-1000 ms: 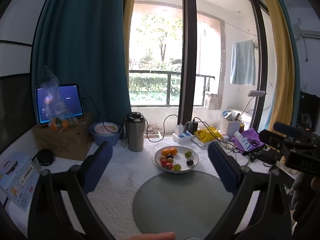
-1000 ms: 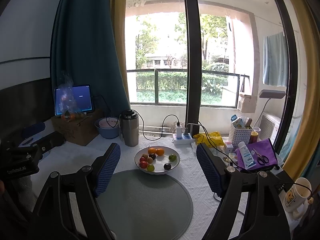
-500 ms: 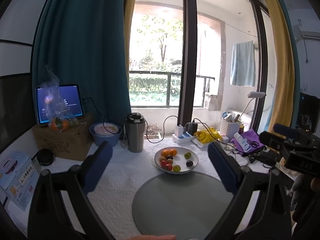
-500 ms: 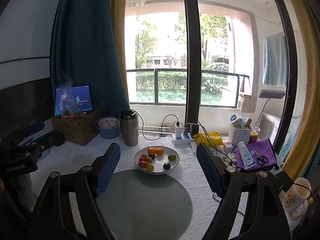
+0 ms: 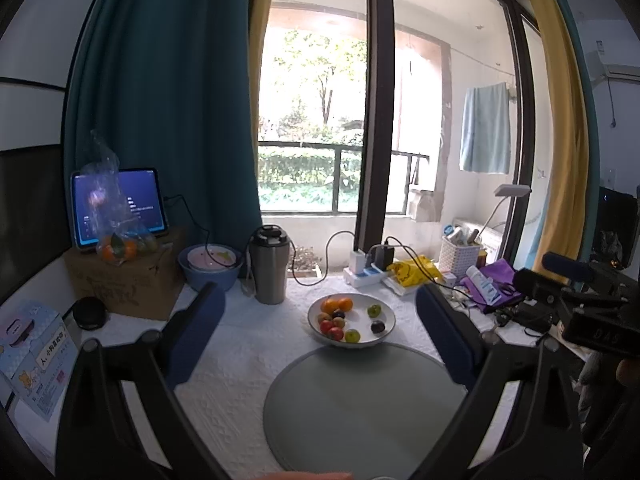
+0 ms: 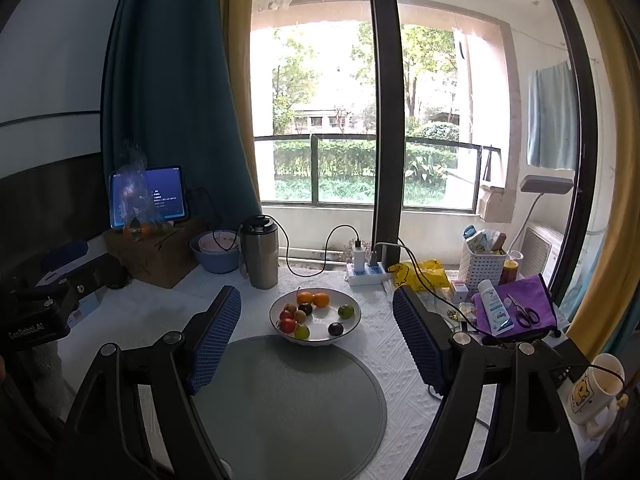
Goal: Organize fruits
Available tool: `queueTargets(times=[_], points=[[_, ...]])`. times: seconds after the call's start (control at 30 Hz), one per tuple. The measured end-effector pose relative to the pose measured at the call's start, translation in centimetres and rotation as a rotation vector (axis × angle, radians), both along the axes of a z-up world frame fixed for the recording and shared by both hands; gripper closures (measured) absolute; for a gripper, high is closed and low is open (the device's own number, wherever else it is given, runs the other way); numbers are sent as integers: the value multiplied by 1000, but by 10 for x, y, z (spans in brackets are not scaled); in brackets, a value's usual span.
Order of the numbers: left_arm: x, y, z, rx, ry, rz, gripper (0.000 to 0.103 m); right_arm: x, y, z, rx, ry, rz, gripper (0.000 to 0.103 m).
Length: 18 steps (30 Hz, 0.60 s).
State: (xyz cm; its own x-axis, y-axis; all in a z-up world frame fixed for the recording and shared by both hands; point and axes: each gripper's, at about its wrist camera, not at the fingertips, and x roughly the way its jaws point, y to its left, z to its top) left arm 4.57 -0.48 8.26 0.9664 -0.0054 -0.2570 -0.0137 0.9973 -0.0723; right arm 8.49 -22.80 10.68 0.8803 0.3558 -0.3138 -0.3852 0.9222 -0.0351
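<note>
A white bowl [image 5: 385, 334] [image 6: 352, 326] on the white tablecloth holds several small fruits: two oranges [image 5: 345, 303] [image 6: 321, 299], red ones [image 5: 335, 333] [image 6: 287, 324], green ones [image 5: 374, 311] [image 6: 346, 311] and dark plums [image 5: 377, 326] [image 6: 335, 328]. A round grey mat [image 5: 360, 404] [image 6: 288, 404] lies just in front of the bowl. My left gripper [image 5: 320, 314] is open and empty, held above the table short of the bowl. My right gripper [image 6: 318, 312] is open and empty, also short of the bowl.
A steel flask [image 5: 270, 266] [image 6: 261, 254], a blue bowl [image 5: 210, 266], a cardboard box with a bag of oranges [image 5: 116, 246] and a tablet [image 5: 118, 206] stand at the back left. A power strip [image 6: 366, 274], basket [image 6: 482, 262], purple cloth [image 6: 520, 308] and mug [image 6: 596, 392] crowd the right.
Both views have shifted only slightly; the bowl sits a touch lower and left in the left wrist view. Both grippers stay open and empty.
</note>
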Motion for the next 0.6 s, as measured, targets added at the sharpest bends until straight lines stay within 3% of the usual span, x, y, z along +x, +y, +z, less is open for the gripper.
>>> queueTargets(times=[0.6], points=[[-2,-1,1,-1,-4,0,6,0,0,-1,0,1,3,22]])
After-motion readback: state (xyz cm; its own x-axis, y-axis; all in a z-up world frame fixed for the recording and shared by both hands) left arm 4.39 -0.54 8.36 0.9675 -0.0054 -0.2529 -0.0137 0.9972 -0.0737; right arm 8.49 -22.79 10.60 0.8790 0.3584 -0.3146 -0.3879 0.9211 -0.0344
